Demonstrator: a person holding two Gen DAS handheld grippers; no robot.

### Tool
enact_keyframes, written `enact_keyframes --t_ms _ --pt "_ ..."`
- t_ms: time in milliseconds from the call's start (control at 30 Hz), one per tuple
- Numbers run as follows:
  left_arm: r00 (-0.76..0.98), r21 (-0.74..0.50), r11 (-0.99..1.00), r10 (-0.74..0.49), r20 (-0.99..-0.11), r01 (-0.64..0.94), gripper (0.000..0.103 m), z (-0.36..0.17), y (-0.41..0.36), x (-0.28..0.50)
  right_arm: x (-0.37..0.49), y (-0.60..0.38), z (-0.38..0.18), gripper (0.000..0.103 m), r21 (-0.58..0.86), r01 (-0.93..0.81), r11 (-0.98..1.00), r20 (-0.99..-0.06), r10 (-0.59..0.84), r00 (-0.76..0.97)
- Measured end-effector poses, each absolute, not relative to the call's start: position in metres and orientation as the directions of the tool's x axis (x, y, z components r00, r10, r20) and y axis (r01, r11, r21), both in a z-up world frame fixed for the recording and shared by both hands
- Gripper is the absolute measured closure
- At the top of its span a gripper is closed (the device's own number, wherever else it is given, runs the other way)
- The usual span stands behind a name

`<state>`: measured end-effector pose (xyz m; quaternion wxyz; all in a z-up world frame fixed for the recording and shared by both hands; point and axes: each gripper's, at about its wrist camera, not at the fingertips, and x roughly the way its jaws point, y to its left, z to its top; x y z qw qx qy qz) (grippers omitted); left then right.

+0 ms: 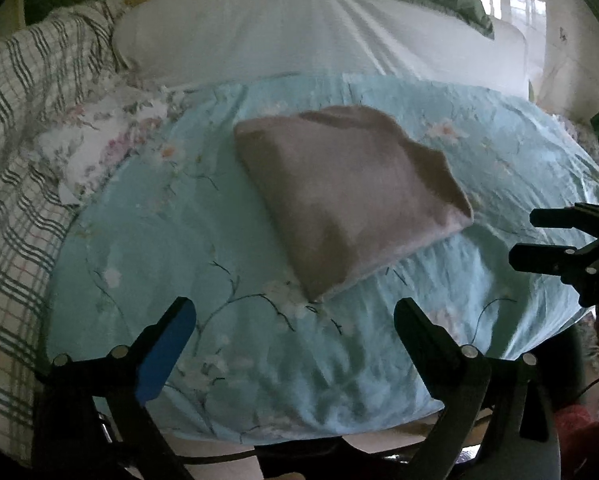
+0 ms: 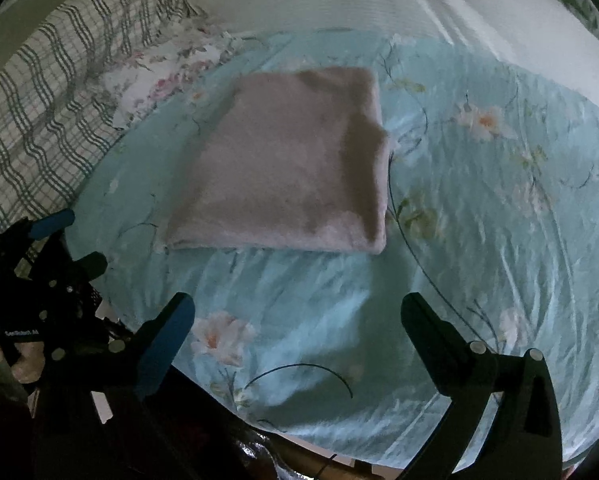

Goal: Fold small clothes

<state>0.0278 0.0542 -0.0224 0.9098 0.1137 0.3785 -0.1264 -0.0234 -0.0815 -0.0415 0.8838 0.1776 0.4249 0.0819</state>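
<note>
Where floral blue sheet (image 1: 147, 248) covers bed, folded pinkish cloth (image 1: 347, 200) rests; plaid blanket (image 1: 23, 128) alongside

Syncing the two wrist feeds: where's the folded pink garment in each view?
Left wrist: folded pink garment sits centre frame, turned diagonally, beyond the open left claw.
Right wrist: folded pink garment sits upper centre-left, squarer to the camera, beyond the open right claw.
Shared landmark: the plaid blanket at far left.

Both views dim, bluish cast. Daylight enters far right; glare on glossy floor (image 1: 523, 12). Motion blur softens cloth (image 1: 351, 204) and sheet (image 2: 479, 220). Heavy fisheye bending, black vignette at corners. Near fingers (image 2: 165, 344) underexposed, almost silhouettes.
</note>
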Motion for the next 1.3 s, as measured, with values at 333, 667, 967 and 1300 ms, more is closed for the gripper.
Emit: enact_keyframes --t_ms 333,667,967,1300 --pt "0.638 0.136 0.956 -0.064 -0.767 0.260 0.003 -0.048 0.047 0.058 -0.003 -0.077 -0.055 0.000 0.370 -0.011 0.929 -0.748 0.305 0.590" --pt "0.644 0.151 0.964 -0.027 -0.764 0.220 0.003 -0.042 0.045 0.080 0.020 -0.080 -0.046 0.000 0.350 -0.025 0.936 -0.749 0.296 0.592" --pt "0.647 0.142 0.965 -0.034 -0.762 0.218 0.003 -0.033 0.045 0.085 0.036 -0.075 -0.042 0.000 0.345 -0.057 0.937 -0.750 0.312 0.583" --pt "0.649 0.134 0.967 -0.039 -0.760 0.215 0.003 -0.032 0.044 0.084 0.044 -0.072 -0.041 0.000 0.347 -0.068 0.936 -0.751 0.320 0.577"
